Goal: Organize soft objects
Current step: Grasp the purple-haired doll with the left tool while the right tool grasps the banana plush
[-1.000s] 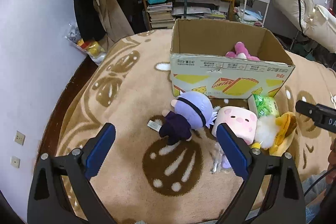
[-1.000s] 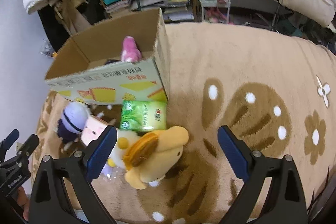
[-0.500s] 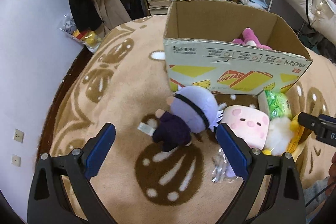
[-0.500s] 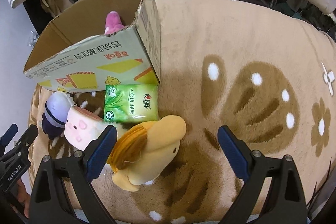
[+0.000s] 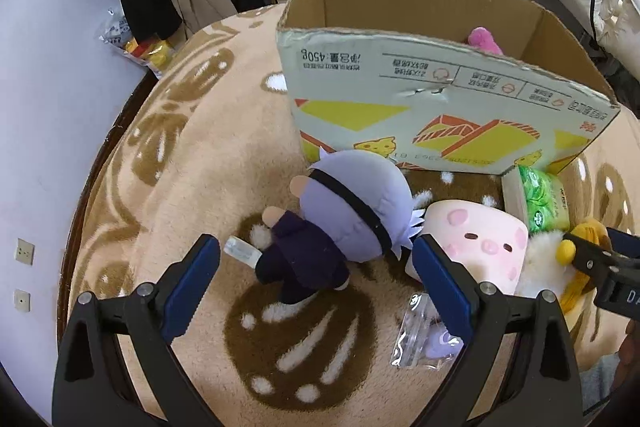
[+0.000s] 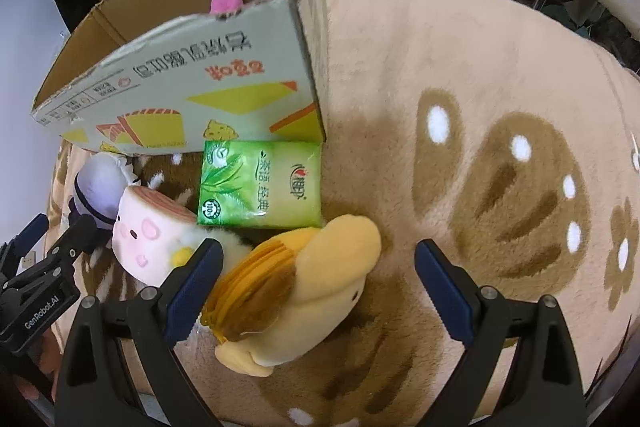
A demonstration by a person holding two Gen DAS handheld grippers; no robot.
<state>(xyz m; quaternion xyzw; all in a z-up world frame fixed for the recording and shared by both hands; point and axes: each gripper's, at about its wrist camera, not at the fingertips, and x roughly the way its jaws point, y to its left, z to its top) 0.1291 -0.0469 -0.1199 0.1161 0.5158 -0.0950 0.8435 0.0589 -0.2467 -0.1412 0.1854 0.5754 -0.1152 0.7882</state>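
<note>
Left wrist view: pink toy (image 5: pixel 482 41) already inside cardboard box (image 5: pixel 436 99) — doll (image 5: pixel 340 223), pig plush (image 5: pixel 476 243), yellow plush (image 6: pixel 304 283) still outside; left gripper (image 5: pixel 316 281), right gripper (image 6: pixel 316 287) gaping wide, holding nothing.

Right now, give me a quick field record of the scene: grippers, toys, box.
left gripper: open, around the purple-headed doll, not touching
right gripper: open, around the yellow plush, no grip yet
cardboard box: open top, on the blanket, pink plush inside
pink pig plush: on blanket between doll and yellow plush
green tissue pack: flat, against the box front
clear plastic bag: on blanket near left gripper
</note>
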